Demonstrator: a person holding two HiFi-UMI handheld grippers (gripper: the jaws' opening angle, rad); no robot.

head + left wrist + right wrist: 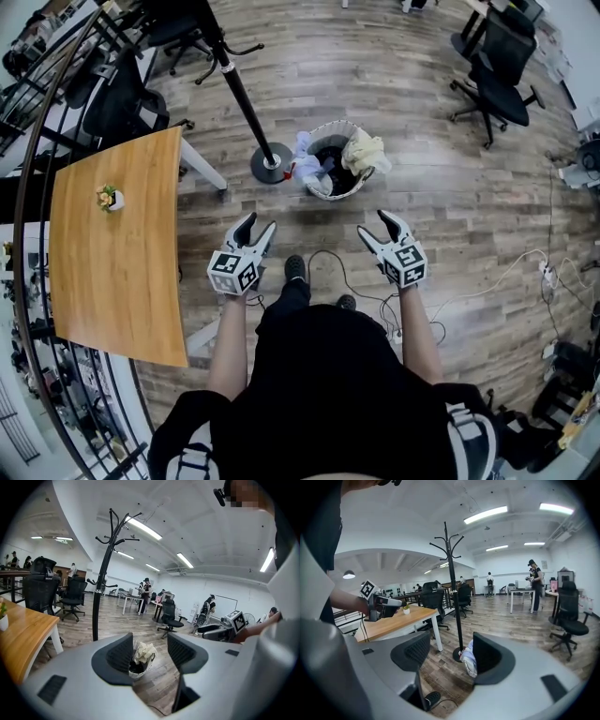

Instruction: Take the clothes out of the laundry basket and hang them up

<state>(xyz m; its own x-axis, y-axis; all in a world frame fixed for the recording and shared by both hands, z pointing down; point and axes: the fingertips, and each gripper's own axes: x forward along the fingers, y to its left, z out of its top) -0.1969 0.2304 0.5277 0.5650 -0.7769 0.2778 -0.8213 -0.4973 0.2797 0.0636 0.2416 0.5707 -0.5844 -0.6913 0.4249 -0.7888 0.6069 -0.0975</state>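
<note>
A round woven laundry basket [323,187] stands on the wood floor, with a cream cloth [365,150] draped over its right rim and a white and blue garment [305,161] over its left. Just to its left rises a black coat stand [246,103] on a round base [270,162]. My left gripper [257,228] and right gripper [379,226] hover side by side short of the basket, both open and empty. The left gripper view frames the basket [139,667] between its jaws. The right gripper view shows the garment [469,660] and the stand [454,592].
A wooden table [117,244] with a small potted plant [110,198] runs along the left. Black office chairs stand at the far left [122,103] and far right [497,80]. Cables [328,272] trail on the floor by my feet. People stand far back in the room.
</note>
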